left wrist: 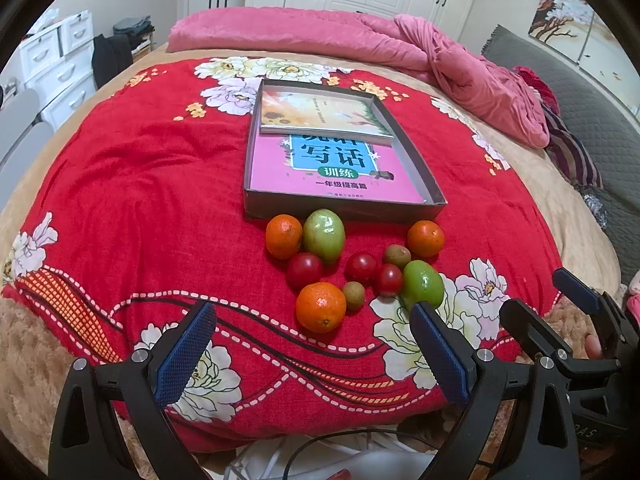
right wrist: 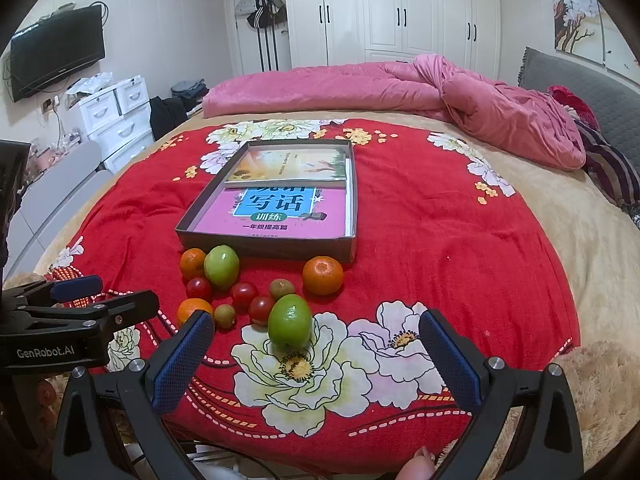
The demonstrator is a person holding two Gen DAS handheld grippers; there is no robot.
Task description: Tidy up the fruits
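So the fruits (left wrist: 352,272) are all bunched up on the red floral blanket (left wrist: 140,200) near its front edge, right in front of the shallow box (left wrist: 344,208) with the books in it, oranges, green ones, little red ones and a couple of brownish ones. Left gripper (left wrist: 312,356) and right gripper (right wrist: 316,364) both hang over the blanket's front edge with jaws spread wide and nothing between them. The nearest green fruit (right wrist: 290,322) sits just past the right one.

Box (left wrist: 344,208) sits mid-bed on the blanket (left wrist: 140,200), w/ two books (left wrist: 336,168) inside (one overlapping the far end of the other). Fruit cluster (left wrist: 352,268) lies on blanket just in front of box's near wall. Rolled quilt (left wrist: 360,36) behind box, across bed's far side.
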